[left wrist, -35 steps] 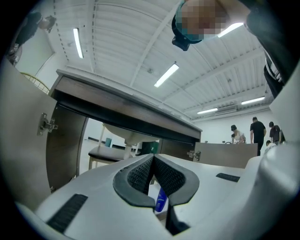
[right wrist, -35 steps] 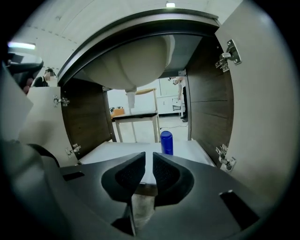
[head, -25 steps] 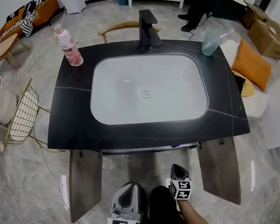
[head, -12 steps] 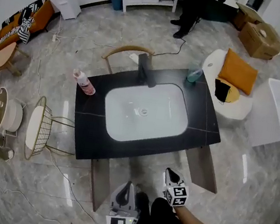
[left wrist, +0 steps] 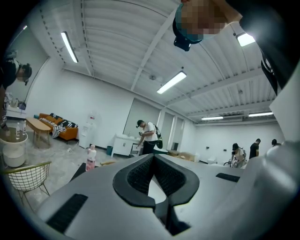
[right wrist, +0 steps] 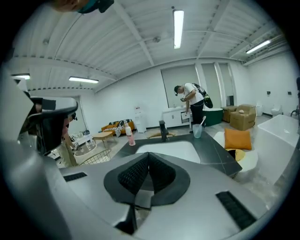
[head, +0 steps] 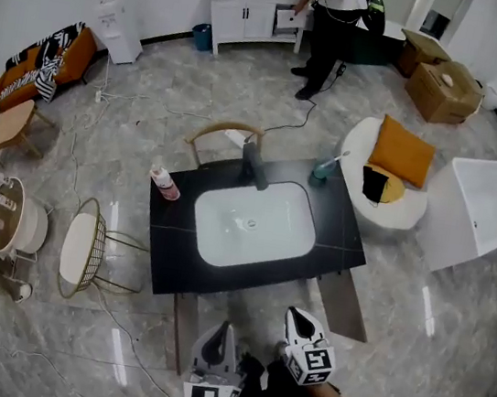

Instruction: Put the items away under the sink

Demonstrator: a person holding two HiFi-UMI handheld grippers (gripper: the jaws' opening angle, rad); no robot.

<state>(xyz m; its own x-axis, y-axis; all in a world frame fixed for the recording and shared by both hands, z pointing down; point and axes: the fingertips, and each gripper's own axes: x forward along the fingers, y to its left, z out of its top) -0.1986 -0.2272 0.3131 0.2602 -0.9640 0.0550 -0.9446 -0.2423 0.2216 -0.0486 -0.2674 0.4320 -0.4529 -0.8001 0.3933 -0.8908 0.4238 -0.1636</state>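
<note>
Left gripper (head: pixel 222 330) and right gripper (head: pixel 296 317) are both clenched on nothing, well short of the counter (head: pixel 174 265). The bottle (head: pixel 166 184) and cup (head: pixel 318 170) stand on it, either side of the sink (head: pixel 254 222). A wire chair (head: pixel 82 248) stands at the counter's left.

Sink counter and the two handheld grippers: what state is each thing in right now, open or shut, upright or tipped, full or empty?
Left gripper: shut, nothing between its jaws.
Right gripper: shut, nothing between its jaws.
Basin: empty.
Pink bottle: upright, left of the basin.
Cup: upright, a stick-like thing standing in it.
Cabinet doors: swung open.
</note>
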